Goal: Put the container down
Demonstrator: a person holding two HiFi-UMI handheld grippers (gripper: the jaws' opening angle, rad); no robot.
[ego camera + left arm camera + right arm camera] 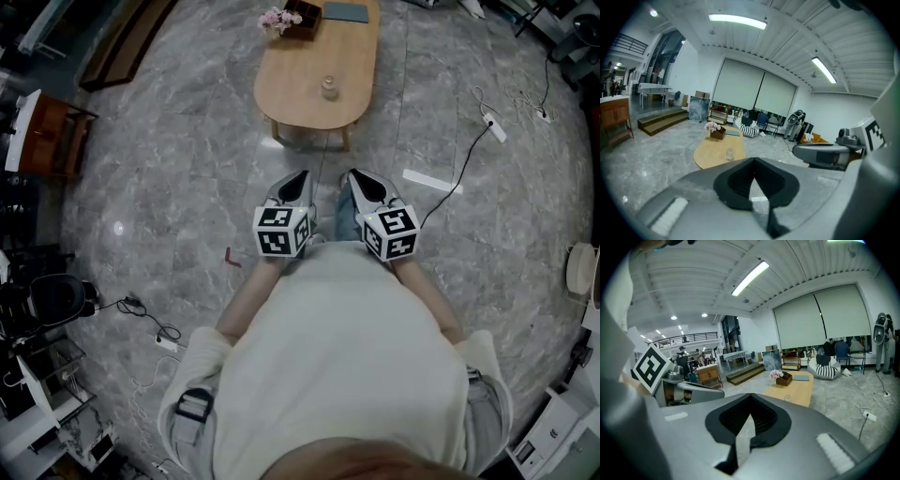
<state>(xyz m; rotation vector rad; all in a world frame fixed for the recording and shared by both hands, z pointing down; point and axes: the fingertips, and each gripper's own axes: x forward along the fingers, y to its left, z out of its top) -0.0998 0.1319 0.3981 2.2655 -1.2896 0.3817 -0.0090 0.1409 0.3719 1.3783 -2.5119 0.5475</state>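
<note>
We see a grey marbled floor [169, 169] spreading out on every side of the two tools. A person in a pale top [337, 356] holds both tools low and close in front of the body.

Well ahead of both tools stands a long, rounded wooden table [291, 84], its near end in line with the gap between them. In the left gripper view the table lies ahead and to the left of the tips. In the right gripper view it lies ahead and to the right.

The left tool [298, 178] and the right tool [354, 175] sit side by side, near each other but apart, both pointing toward the table. We find the left tool's jaws pressed together with nothing between them, and the right tool's jaws drawn together and empty too.

At the table's far end, farthest from the tools, sits a dark wooden box [302, 19] with pink flowers [277, 19], and beside it a flat blue-grey pad [346, 11].

The container [329, 88], a small clear jar, stands upright on the near part of the table, well apart from both tools.

Out to the right of the right tool, a white power strip [494, 127] lies on the floor.
</note>
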